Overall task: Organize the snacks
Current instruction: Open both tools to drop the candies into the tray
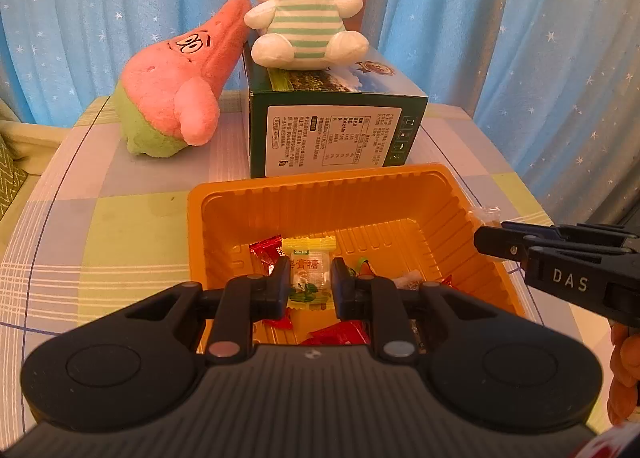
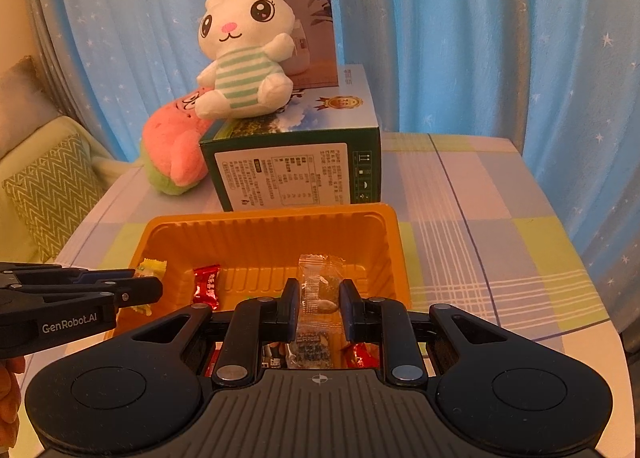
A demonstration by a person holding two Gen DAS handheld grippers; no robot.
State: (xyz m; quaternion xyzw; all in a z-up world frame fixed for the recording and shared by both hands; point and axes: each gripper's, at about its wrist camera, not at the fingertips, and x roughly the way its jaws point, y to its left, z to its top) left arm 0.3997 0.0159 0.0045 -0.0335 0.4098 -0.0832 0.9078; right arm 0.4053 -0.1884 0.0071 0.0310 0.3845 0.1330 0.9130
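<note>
An orange plastic tray (image 1: 320, 190) (image 2: 264, 230) sits on the checked table and holds several wrapped snacks, among them red candies (image 1: 266, 254) (image 2: 207, 285). My left gripper (image 1: 310, 282) is shut on a yellow-and-white wrapped candy (image 1: 308, 278) above the tray's near side; it also shows at the left of the right wrist view (image 2: 148, 290). My right gripper (image 2: 320, 298) is shut on a clear-wrapped snack (image 2: 320, 290) above the tray; it shows at the right of the left wrist view (image 1: 486, 238).
A green box (image 1: 336, 130) (image 2: 292, 166) stands just behind the tray with a white bunny plush (image 1: 308, 14) (image 2: 248, 58) on top. A pink star plush (image 1: 180, 78) (image 2: 176, 146) leans against its left. Blue curtain behind; a sofa cushion (image 2: 52, 186) at left.
</note>
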